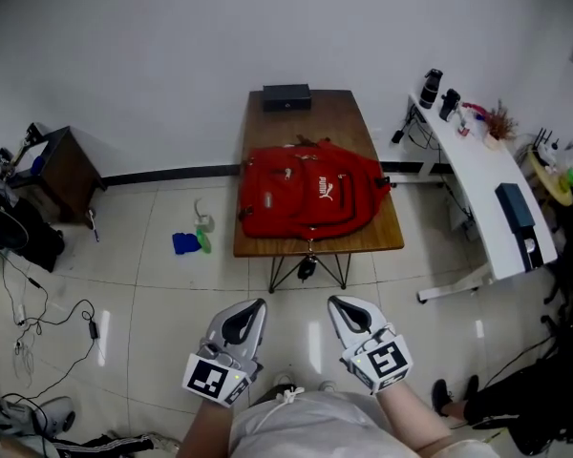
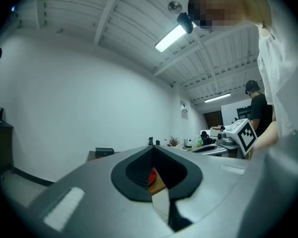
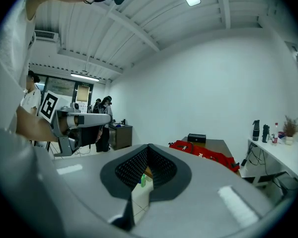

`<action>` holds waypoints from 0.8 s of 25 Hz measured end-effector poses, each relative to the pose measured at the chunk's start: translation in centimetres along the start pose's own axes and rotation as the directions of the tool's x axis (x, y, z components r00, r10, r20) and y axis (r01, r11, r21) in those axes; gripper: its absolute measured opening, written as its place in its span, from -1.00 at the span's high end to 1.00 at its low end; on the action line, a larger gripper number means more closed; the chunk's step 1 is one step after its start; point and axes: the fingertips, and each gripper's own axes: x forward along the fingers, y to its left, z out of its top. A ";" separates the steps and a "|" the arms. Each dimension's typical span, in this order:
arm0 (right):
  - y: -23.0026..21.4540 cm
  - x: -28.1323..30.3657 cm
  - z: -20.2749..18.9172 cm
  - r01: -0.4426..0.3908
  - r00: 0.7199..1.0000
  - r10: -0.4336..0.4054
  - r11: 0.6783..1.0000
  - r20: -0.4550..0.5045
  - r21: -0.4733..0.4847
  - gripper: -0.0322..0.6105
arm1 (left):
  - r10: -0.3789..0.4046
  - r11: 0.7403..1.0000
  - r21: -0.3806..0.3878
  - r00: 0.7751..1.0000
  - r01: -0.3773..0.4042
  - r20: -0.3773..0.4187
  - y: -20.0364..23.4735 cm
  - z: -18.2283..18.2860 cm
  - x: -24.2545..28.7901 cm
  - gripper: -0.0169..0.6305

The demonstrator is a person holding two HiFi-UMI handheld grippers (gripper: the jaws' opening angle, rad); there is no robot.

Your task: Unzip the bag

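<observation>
A wooden surface (image 1: 336, 117) stands in the upper centre of the frame. A red backpack (image 1: 310, 198) lies across its near half, and a black box (image 1: 286, 96) sits at its far edge.

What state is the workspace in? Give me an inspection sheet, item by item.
Surface: wooden table, bare wood showing around the bag.
Job's things: red backpack lying flat on the table; zip state too small to tell.
Clutter: black box at the table's far end; blue item and green bottle on the floor left of the table.
Grippers: left gripper and right gripper both shut, empty, held low, short of the table.
Cables: loose cables on the floor at left.
Surroundings: white desk at right, dark cabinet at left.
</observation>
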 end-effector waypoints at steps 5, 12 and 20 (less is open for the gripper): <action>-0.3 -0.2 0.7 -0.004 1.000 0.004 1.000 0.009 -0.009 0.88 | 0.006 1.000 0.005 1.000 -0.006 0.003 -0.1 0.2 0.3 0.93; -0.9 -0.6 0.0 -0.010 1.000 0.010 1.000 0.006 -0.016 0.88 | -0.027 0.999 0.024 0.999 0.027 -0.038 -1.1 0.0 1.0 0.93; -1.3 -1.1 -0.1 -0.004 1.000 0.004 1.000 0.008 -0.025 0.88 | -0.037 0.999 0.023 0.998 0.038 -0.045 -1.6 -0.4 1.3 0.93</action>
